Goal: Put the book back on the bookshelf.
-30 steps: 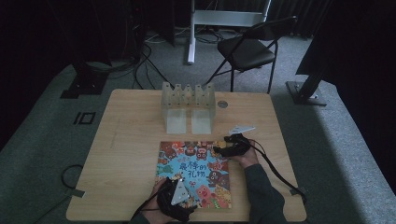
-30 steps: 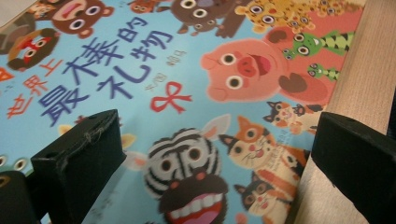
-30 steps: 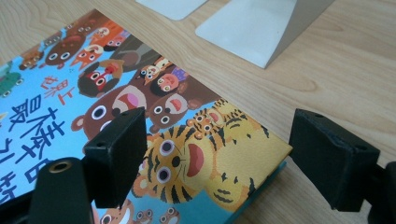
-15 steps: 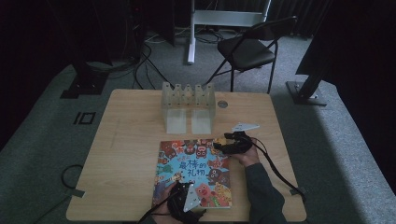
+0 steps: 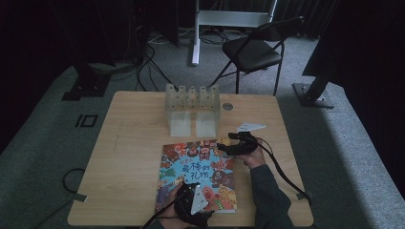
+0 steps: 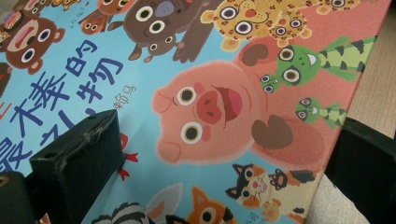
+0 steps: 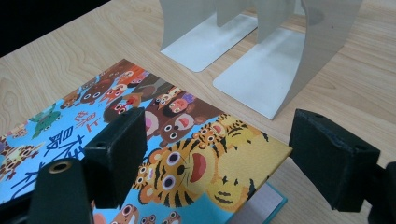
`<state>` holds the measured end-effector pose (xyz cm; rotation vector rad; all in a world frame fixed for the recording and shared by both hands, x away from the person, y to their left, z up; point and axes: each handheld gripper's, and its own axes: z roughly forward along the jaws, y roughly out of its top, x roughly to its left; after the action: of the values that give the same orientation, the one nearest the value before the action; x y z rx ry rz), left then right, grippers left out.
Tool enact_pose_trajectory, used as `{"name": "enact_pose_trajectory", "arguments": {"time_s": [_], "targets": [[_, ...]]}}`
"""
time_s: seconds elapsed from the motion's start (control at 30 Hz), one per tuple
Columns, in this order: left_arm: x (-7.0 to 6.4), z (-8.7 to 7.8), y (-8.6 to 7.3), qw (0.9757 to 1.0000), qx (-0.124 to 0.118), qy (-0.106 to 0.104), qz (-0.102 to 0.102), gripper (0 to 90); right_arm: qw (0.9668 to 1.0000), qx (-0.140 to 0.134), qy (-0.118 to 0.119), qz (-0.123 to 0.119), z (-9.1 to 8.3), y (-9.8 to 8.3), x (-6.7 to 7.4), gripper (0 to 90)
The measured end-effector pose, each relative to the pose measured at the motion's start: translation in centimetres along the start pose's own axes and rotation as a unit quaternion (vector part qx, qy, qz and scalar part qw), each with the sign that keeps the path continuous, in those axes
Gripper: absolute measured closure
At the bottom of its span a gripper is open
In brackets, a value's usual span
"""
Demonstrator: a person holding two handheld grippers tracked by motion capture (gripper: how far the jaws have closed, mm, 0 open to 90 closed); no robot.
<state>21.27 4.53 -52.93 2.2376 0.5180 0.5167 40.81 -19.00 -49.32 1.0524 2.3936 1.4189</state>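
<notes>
Book (image 5: 198, 177) flat on table (image 5: 133, 157), at 6 o'clock from bookends (image 5: 192, 110). Left gripper (image 5: 184, 190) released over near edge, right gripper (image 5: 228, 146) released at book's 1 o'clock corner. Advised: straddle edges squarely, clench evenly, lift level to avoid cover slip.

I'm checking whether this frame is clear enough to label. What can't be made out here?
- Picture book: its near edge is hidden in the high view by the left hand-held gripper.
- Book title: cut off by the frame's edge in the left gripper view; too small in the high view.
- Rack: its top is cut off in the right gripper view.
- Right hand-held gripper: too small in the high view to judge contact with the book.
</notes>
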Motion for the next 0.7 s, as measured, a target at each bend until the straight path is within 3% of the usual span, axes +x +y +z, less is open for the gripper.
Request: {"name": "enact_pose_trajectory", "arguments": {"time_s": [0.3,0.5,0.7], "targets": [[0.5,-0.9,0.2,0.9996,-0.025,-0.001,-0.009,2.3,0.9999,-0.017,0.001,-0.002,-0.2,0.2,0.1,21.9],[0.9,-1.6,0.5,0.9992,-0.038,-0.001,-0.011,2.6,1.0,-0.002,0.006,0.0,0.4,0.0,0.2,23.4],[1.0,-1.8,0.6,0.9991,-0.043,-0.001,-0.009,2.6,0.9994,-0.002,0.033,0.007,0.6,0.2,0.5,30.2]]}}
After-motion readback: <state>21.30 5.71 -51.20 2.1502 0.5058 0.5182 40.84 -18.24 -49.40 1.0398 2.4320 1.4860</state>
